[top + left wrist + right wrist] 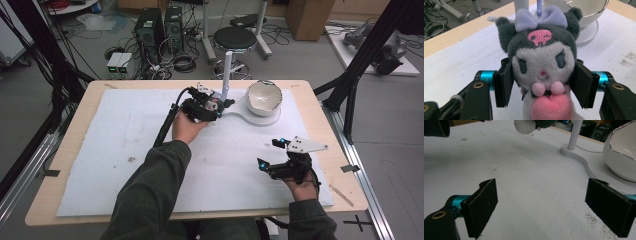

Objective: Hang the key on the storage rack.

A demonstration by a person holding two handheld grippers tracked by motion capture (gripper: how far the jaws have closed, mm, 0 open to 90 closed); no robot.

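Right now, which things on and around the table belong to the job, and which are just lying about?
In the job:
plush toy, clamped in the left gripper
white stand with its post and bowl

Lying about:
right gripper, open, idle
stool
computer towers

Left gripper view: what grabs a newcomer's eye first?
The plush doll, grey-hooded with a lilac bow, a pink skull and a pink heart, clamped by the head between the left gripper's pads. Behind it stands a white egg-shaped bowl on a white stand at the table's far side. The right gripper hangs open over the white mat.
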